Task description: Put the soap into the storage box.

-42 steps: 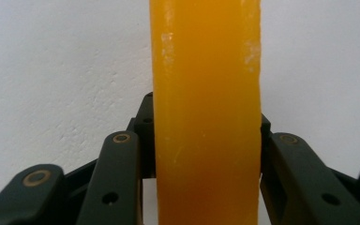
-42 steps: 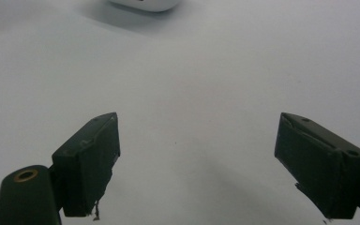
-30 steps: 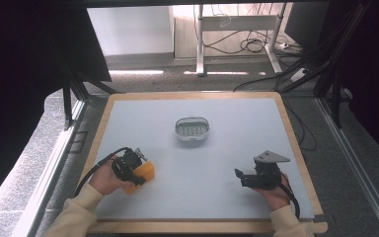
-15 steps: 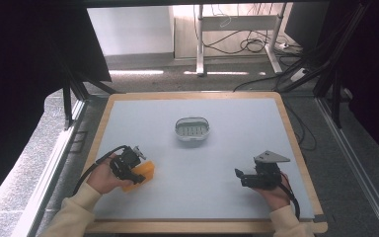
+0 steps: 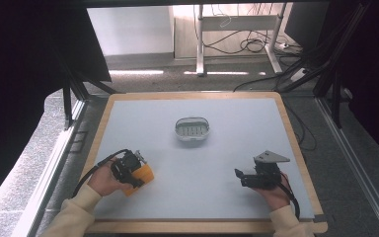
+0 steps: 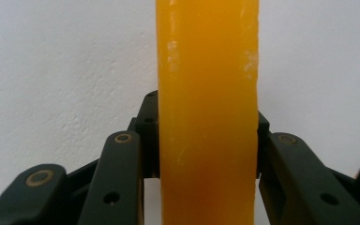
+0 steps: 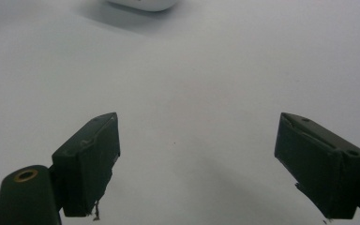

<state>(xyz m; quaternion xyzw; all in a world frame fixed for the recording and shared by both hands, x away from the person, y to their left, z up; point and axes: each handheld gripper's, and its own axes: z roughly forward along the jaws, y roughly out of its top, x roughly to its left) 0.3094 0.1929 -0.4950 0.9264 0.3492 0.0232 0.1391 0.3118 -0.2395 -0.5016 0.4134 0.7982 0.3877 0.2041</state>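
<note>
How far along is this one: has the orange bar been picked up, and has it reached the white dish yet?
Done: the left gripper is clamped on the orange soap bar, near the table's front left. In hand: that grip, low over the surface. Left: the white dish at centre holds nothing, so the bar probably goes there. The right gripper is open, holding nothing.

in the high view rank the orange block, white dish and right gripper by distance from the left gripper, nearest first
1. orange block, clamped in the left gripper, near-left of the table.
2. white dish, at the centre, farther back.
3. right gripper, near-right.
</note>
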